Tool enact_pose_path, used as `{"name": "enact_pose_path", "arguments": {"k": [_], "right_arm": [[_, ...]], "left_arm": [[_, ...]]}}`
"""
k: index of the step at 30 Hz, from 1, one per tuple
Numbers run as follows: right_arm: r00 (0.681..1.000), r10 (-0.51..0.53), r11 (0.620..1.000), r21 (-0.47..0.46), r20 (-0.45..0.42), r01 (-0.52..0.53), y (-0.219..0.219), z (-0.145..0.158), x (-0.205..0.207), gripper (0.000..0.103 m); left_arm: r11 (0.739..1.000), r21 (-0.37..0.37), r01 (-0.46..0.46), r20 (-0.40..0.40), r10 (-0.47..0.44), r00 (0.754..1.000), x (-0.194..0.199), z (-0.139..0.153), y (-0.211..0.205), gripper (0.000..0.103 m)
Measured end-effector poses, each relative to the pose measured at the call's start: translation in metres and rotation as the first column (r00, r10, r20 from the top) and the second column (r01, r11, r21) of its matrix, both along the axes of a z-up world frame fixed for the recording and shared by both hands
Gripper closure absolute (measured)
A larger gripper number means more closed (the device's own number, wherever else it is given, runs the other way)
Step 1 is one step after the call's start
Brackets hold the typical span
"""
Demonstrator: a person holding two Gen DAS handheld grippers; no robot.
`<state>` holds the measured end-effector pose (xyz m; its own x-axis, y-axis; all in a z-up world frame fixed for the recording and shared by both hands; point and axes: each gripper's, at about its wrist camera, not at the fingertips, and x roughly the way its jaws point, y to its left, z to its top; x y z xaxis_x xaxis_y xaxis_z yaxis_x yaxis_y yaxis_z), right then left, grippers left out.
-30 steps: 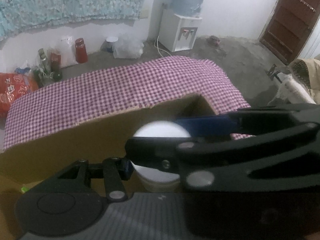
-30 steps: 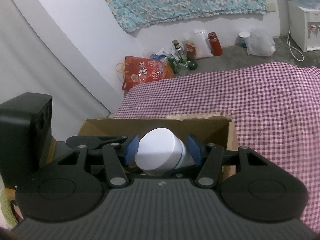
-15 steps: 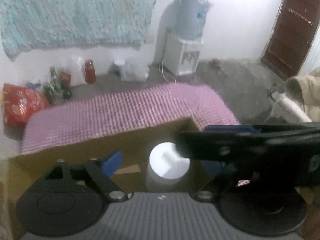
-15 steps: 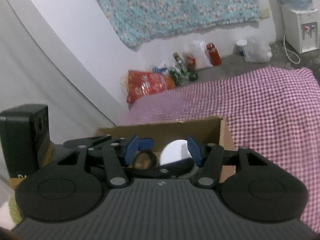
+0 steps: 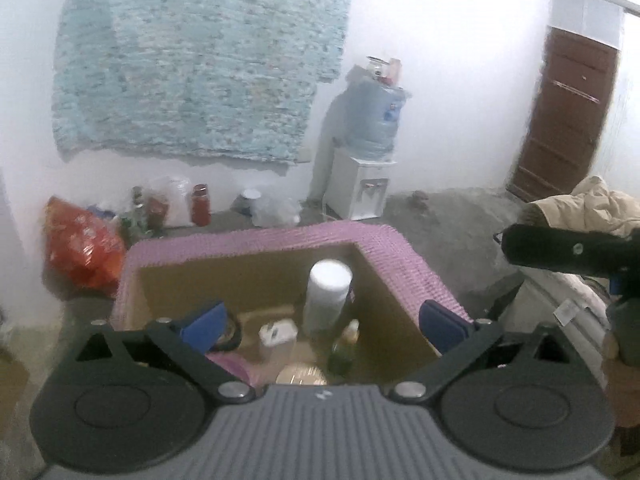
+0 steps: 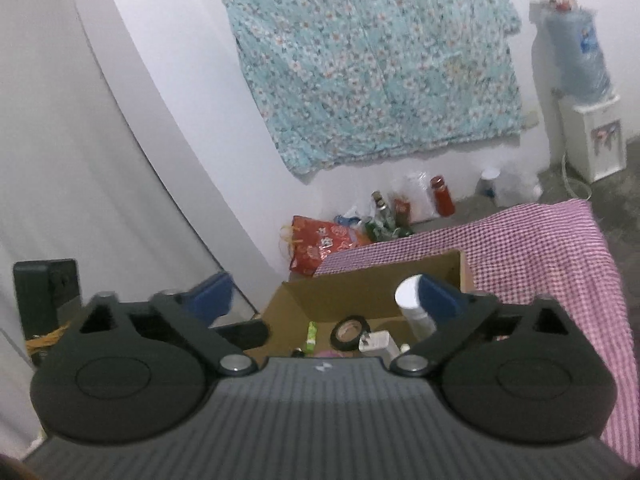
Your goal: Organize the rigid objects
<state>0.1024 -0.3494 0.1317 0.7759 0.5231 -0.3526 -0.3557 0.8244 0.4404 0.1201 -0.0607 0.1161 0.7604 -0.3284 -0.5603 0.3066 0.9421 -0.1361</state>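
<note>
1. A white cylindrical canister [image 5: 327, 295] stands upright near the far right corner of an open cardboard box [image 5: 256, 276], apparently set against the walls so that it stays on end and leaves the floor free for smaller goods.

2. Around its base lie a small white container [image 5: 277, 336], a dark bottle [image 5: 343, 350], a roll of black tape [image 6: 351, 331] and a green item [image 6: 311, 334], gathered loosely in the one box, which reads as the sorting place for the rigid things.

3. The left gripper [image 5: 324, 322] hangs above the box, its blue pads spread wide and nothing between them; the jaws have just been opening, and the canister stands free below.

4. The right gripper [image 6: 326, 300] is likewise released and empty, its jaws just opened too; one blue pad overlaps the canister in the right wrist view only by line of sight.

5. The box rests on a table under a pink checked cloth [image 6: 552, 248], which keeps it at working height.

6. Behind, a floral sheet [image 6: 376, 68] covers the wall beside a water dispenser [image 5: 366, 168].
</note>
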Motion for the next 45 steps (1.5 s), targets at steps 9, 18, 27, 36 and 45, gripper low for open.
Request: {"name": "enact_pose_path", "arguments": {"k": [9, 18, 27, 36, 45], "right_arm": [[0.983, -0.181, 0.936, -0.306, 0.000, 0.173, 0.052, -0.039, -0.056, 0.001], [0.939, -0.330, 0.808, -0.488, 0.093, 0.332, 0.083, -0.061, -0.060, 0.001], [0.962, -0.268, 0.876, -0.429, -0.054, 0.220, 0.089, -0.087, -0.035, 0.001], [0.964, -0.226, 0.901, -0.407, -0.143, 0.151, 0.105, -0.103, -0.008, 0.001], [0.961, -0.229, 0.902, -0.404, -0.152, 0.151, 0.098, -0.108, -0.005, 0.001]], "left_arm": [[0.977, -0.009, -0.212, -0.056, 0.211, 0.976, -0.041, -0.033, 0.022, 0.000], [0.969, 0.084, -0.232, -0.114, 0.241, 0.964, -0.022, -0.055, 0.016, 0.000], [0.947, 0.156, -0.282, -0.059, 0.294, 0.954, -0.020, -0.064, 0.009, 0.000], [0.917, 0.230, -0.325, -0.034, 0.341, 0.939, -0.014, -0.063, 0.011, 0.000], [0.918, 0.235, -0.320, -0.053, 0.341, 0.939, -0.013, -0.064, 0.010, 0.000]]}}
